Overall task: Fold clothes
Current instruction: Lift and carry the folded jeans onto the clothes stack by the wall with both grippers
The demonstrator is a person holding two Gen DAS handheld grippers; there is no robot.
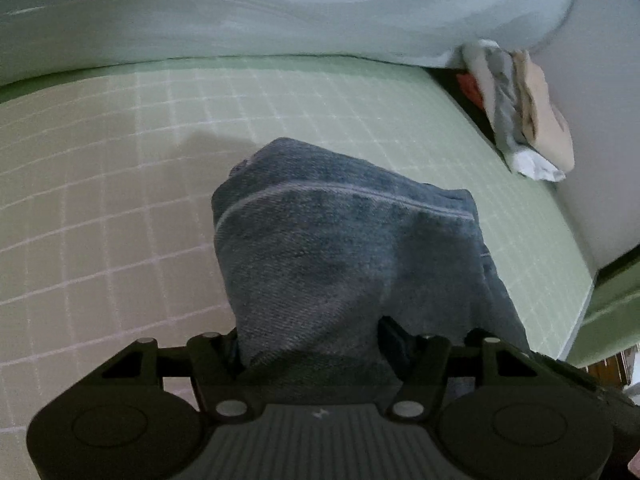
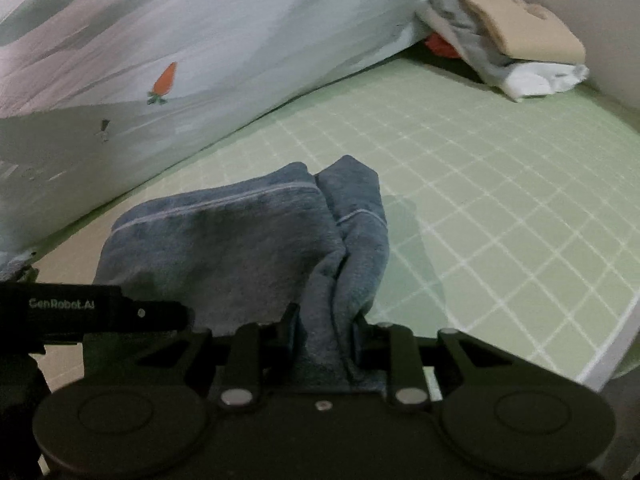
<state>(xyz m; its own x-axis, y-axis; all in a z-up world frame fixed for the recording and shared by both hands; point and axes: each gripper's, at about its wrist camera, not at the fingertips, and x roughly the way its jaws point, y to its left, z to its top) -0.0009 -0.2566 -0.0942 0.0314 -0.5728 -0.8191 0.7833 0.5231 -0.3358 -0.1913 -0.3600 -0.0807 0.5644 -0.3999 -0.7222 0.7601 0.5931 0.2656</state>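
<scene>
Mid-fold: my left hand-held gripper point(image 1: 312, 344) and right hand-held gripper point(image 2: 324, 332) each clench the jeans point(image 2: 240, 232) above the bed point(image 2: 480, 200). Next, lay the held edge evenly, without bunching.

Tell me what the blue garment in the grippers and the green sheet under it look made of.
Blue garment: likely denim, matte, with diagonal twill weave and pale stitched seams. Green sheet: apparently woven cotton, matte, with a white grid; the weave is too blurred to confirm.
</scene>
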